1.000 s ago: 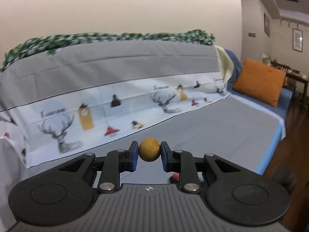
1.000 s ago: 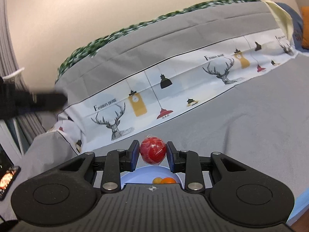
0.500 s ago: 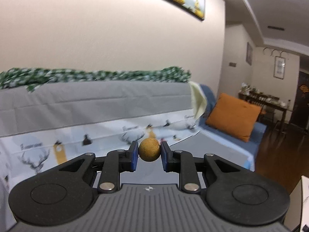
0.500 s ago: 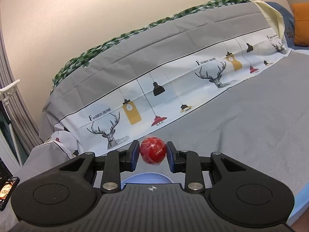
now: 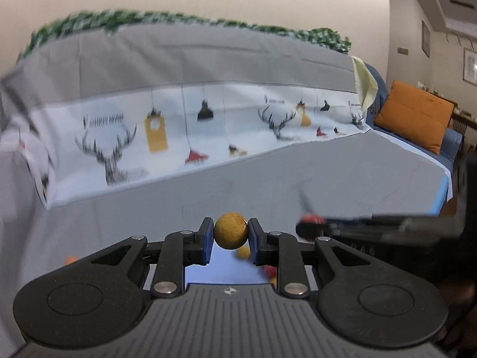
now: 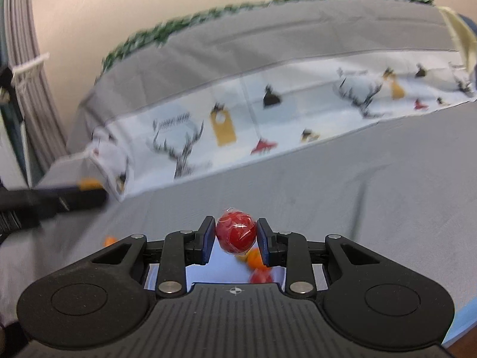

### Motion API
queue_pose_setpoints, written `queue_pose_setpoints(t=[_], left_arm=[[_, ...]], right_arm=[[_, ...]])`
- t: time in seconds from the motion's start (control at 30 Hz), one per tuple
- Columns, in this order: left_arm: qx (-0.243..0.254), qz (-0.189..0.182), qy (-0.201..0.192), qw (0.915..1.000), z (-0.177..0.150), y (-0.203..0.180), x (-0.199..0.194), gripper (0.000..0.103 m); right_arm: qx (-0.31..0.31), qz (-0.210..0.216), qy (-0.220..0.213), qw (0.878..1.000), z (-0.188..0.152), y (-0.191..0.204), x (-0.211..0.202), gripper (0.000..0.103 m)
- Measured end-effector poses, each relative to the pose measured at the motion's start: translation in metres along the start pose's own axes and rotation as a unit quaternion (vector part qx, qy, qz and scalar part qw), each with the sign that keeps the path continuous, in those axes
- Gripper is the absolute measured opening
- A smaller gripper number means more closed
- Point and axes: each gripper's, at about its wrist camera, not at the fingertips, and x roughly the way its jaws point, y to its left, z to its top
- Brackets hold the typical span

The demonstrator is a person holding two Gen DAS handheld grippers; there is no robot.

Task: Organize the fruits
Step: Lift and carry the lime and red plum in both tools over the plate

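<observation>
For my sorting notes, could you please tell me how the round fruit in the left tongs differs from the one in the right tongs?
The dull mustard-yellow ball in the left tongs looks matte and speckled; the red ball in the right tongs is glossy, seemingly wrapped in clear film. Both are round, similar in size, and clamped between blue pads above a pale plate.

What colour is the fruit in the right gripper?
Red, with a shiny wrapped look: the fruit shows best in the right wrist view, clamped by the right gripper.
</observation>
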Motion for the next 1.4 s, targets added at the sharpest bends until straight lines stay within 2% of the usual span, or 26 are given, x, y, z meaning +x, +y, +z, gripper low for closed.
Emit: queue_pose_setpoints(t=[0.07,0.1,0.13,0.17,0.23,0.6,1.4], left_arm=[[-0.035,-0.001,0.014,0.9993,-0.026,0.014,0.012,0.027],[-0.049,0.011,0.044,0.9978,-0.031,0.019,0.021,0.027],[-0.054,0.022,0.047,0.9972,-0.031,0.022,0.026,0.027],[-0.059,0.023,0.038,0.9973,-0.031,0.026,0.026,0.027],[-0.080,0.017,0.053,0.9952,-0.033,0.034,0.034,0.027],[-0.073,0.017,0.058,0.9955,-0.036,0.028,0.053,0.027],[-0.072,0.028,0.067,0.9948,-0.039,0.025,0.065,0.027]], right_arm=[[-0.023,0.001,0.011,1.000,-0.003,0.009,0.004,0.032],[-0.031,0.001,0.014,0.999,-0.004,0.012,0.006,0.032],[-0.035,0.000,0.017,0.999,-0.005,0.015,0.008,0.032],[-0.038,-0.001,0.020,0.999,-0.006,0.016,0.009,0.032],[-0.039,-0.003,0.026,0.999,-0.007,0.017,0.014,0.032],[-0.057,-0.003,0.063,0.996,-0.018,0.026,0.039,0.032],[-0.068,-0.007,0.073,0.995,-0.024,0.031,0.048,0.032]])
